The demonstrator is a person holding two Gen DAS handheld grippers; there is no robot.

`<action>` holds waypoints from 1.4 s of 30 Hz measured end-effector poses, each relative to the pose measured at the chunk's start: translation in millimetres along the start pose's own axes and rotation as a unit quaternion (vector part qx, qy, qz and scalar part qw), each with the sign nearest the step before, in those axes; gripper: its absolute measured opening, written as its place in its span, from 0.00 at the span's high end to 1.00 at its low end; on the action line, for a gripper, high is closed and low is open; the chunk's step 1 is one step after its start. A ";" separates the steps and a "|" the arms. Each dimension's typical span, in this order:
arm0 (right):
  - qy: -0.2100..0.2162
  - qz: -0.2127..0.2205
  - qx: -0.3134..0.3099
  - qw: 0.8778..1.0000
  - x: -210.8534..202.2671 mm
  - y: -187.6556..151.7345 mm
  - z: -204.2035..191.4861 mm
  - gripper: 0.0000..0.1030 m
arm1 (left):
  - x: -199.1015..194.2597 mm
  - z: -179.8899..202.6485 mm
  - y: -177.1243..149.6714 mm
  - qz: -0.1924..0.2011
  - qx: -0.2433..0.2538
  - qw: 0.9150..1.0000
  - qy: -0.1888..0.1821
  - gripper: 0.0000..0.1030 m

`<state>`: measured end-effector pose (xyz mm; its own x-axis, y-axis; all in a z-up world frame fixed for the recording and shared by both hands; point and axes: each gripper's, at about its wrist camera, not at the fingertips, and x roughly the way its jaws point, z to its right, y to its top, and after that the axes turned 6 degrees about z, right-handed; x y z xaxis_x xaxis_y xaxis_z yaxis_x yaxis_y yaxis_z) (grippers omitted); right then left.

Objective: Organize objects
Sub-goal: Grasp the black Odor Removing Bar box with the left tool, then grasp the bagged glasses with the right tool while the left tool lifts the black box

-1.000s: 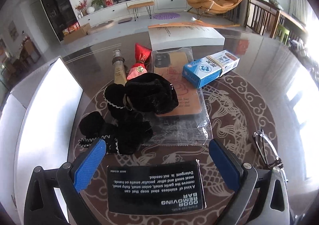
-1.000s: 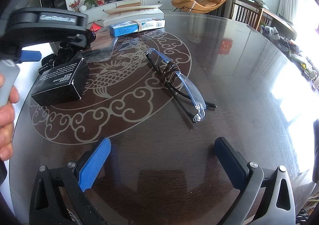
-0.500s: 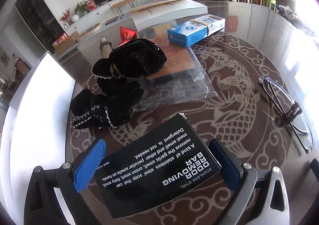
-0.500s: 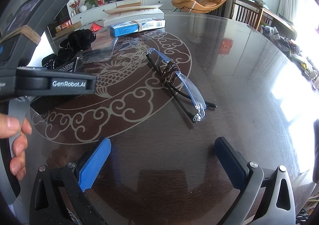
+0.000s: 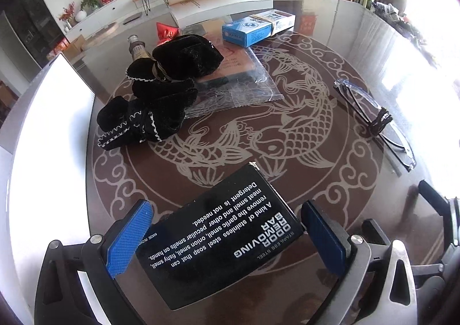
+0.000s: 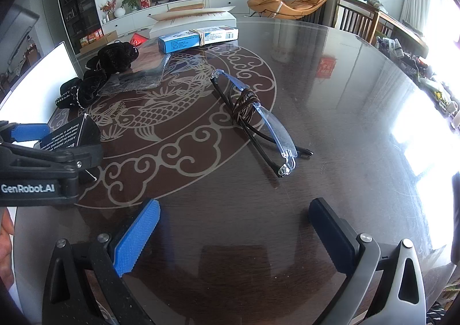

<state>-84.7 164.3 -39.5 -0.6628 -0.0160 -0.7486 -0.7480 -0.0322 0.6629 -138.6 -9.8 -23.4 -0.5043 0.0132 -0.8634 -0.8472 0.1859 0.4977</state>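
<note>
My left gripper (image 5: 227,234) is tilted, its blue pads clamped on the black box (image 5: 218,238). My right gripper (image 6: 234,234) hovers low, jaws spread wide with nothing between them.

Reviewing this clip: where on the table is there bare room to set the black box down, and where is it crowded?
Bare: the fish pattern between the black box, velvet pouches and glasses; also the dark tabletop right of the glasses and ahead of the right gripper. Crowded: the far left, around the pouches, plastic sleeve and blue carton.
</note>
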 end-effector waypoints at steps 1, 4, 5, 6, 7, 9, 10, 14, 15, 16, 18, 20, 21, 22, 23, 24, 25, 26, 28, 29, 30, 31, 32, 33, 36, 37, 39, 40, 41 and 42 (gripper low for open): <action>0.000 0.000 0.000 1.000 0.0 0.1 0.0 0.00 | -1.0 -2.5 2.8 -0.002 -0.002 1.000 -0.009 0.00; 0.000 0.000 0.000 1.000 0.3 0.5 -0.2 0.00 | -8.3 -8.9 10.6 0.005 0.006 1.000 -0.019 0.00; 0.000 0.000 0.000 1.000 0.1 0.2 -0.1 0.00 | -11.4 -11.3 12.8 0.005 0.010 1.000 -0.027 0.00; 0.000 0.000 0.000 1.000 0.1 0.3 -0.1 0.00 | -13.8 -13.9 15.3 0.005 0.014 0.999 -0.042 0.00; 0.000 0.000 0.000 1.000 0.3 0.5 -0.3 0.00 | -16.1 -16.2 18.3 0.003 0.021 0.998 -0.063 0.00; 0.000 0.000 0.000 1.000 0.2 0.3 -0.2 0.00 | -24.7 -15.7 20.6 -0.001 0.054 0.993 -0.107 0.00; 0.000 0.000 0.000 1.000 0.4 0.6 -0.4 0.00 | -28.3 -11.7 20.7 -0.008 0.087 0.989 -0.121 0.00; 0.000 0.000 0.000 1.000 0.1 0.1 -0.2 0.00 | -32.2 11.4 9.4 0.002 0.254 0.966 -0.040 0.00; 0.000 0.000 0.000 1.000 0.1 0.2 -0.3 0.00 | -28.3 14.8 7.1 0.002 0.277 0.961 -0.023 0.00; 0.000 0.000 0.000 1.000 0.3 0.5 -0.5 0.00 | -23.5 17.0 5.9 -0.003 0.291 0.957 -0.019 0.00; 0.000 0.000 0.000 1.000 0.0 0.1 -0.4 0.00 | -14.2 20.0 3.1 -0.019 0.304 0.952 -0.028 0.00; 0.000 0.000 0.000 1.000 0.2 0.4 -0.6 0.00 | -2.9 26.9 -0.2 -0.032 0.317 0.947 -0.030 0.00; 0.000 0.000 0.000 1.000 0.0 0.0 -0.6 0.00 | 2.3 29.4 -1.9 -0.037 0.322 0.946 -0.025 0.00; 0.000 0.000 0.000 1.000 0.1 0.3 -0.7 0.00 | 6.6 30.6 -3.6 -0.042 0.318 0.947 -0.021 0.00; 0.002 -0.001 -0.003 1.000 0.0 0.2 -0.8 0.00 | 9.0 29.2 -3.4 -0.041 0.306 0.951 -0.026 0.00; 0.011 -0.005 -0.008 1.000 -0.4 -0.1 -0.1 0.00 | 8.1 25.7 -1.0 -0.039 0.286 0.956 -0.039 0.10; 0.030 -0.014 -0.021 0.999 -2.4 -0.7 0.9 0.00 | 9.0 20.6 1.4 -0.044 0.261 0.963 -0.057 0.22; 0.055 -0.021 -0.024 0.998 -6.1 -2.4 4.6 0.00 | 9.4 14.7 2.3 -0.045 0.233 0.970 -0.060 0.33; 0.098 -0.020 0.007 0.995 -18.2 -1.6 25.6 0.01 | 8.5 5.4 0.4 -0.042 0.201 0.976 -0.075 0.42; 0.098 -0.009 0.024 0.995 -24.3 3.8 38.5 0.01 | 8.1 1.0 -0.4 -0.039 0.185 0.979 -0.079 0.43; 0.095 0.005 0.037 0.995 -29.2 11.3 48.9 0.01 | 7.7 -2.8 -1.1 -0.035 0.170 0.982 -0.081 0.44; 0.091 0.020 0.048 0.994 -31.7 23.3 58.8 0.00 | 7.6 -5.8 -2.9 -0.030 0.156 0.984 -0.079 0.44; 0.089 0.022 0.054 0.994 -29.1 35.3 64.1 0.00 | 6.8 -8.5 -4.3 -0.024 0.144 0.986 -0.077 0.44; 0.095 0.007 0.054 0.994 -20.1 51.7 64.7 0.00 | 5.8 -10.4 -5.6 -0.020 0.132 0.988 -0.075 0.44; 0.111 -0.064 0.022 0.992 22.5 89.9 46.3 0.00 | -1.9 -17.5 -10.2 -0.010 0.095 0.992 -0.081 0.44; 0.101 -0.084 0.006 0.991 37.6 97.9 36.8 0.05 | -4.6 -19.6 -12.5 -0.007 0.081 0.993 -0.083 0.44; 0.083 -0.112 -0.034 0.990 59.8 104.0 17.7 0.25 | -14.8 -20.5 -19.2 0.003 0.057 0.994 -0.088 0.44; 0.088 -0.134 -0.048 0.986 68.1 102.1 9.6 0.45 | -22.2 -19.7 -22.8 0.012 0.051 0.994 -0.091 0.44; 0.082 -0.140 -0.062 0.985 69.3 100.4 2.9 0.65 | -29.0 -19.0 -25.1 0.023 0.047 0.994 -0.092 0.44; 0.080 -0.131 -0.074 0.985 64.3 99.8 -1.9 0.77 | -40.9 -16.7 -27.8 0.035 0.045 0.994 -0.091 0.44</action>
<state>-201.9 158.2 -21.5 -0.4242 -0.1455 -0.8938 -0.8720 -0.2006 0.4465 -97.2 -32.0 -0.5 -0.5156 0.2058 -0.8318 -0.7886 0.2656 0.5546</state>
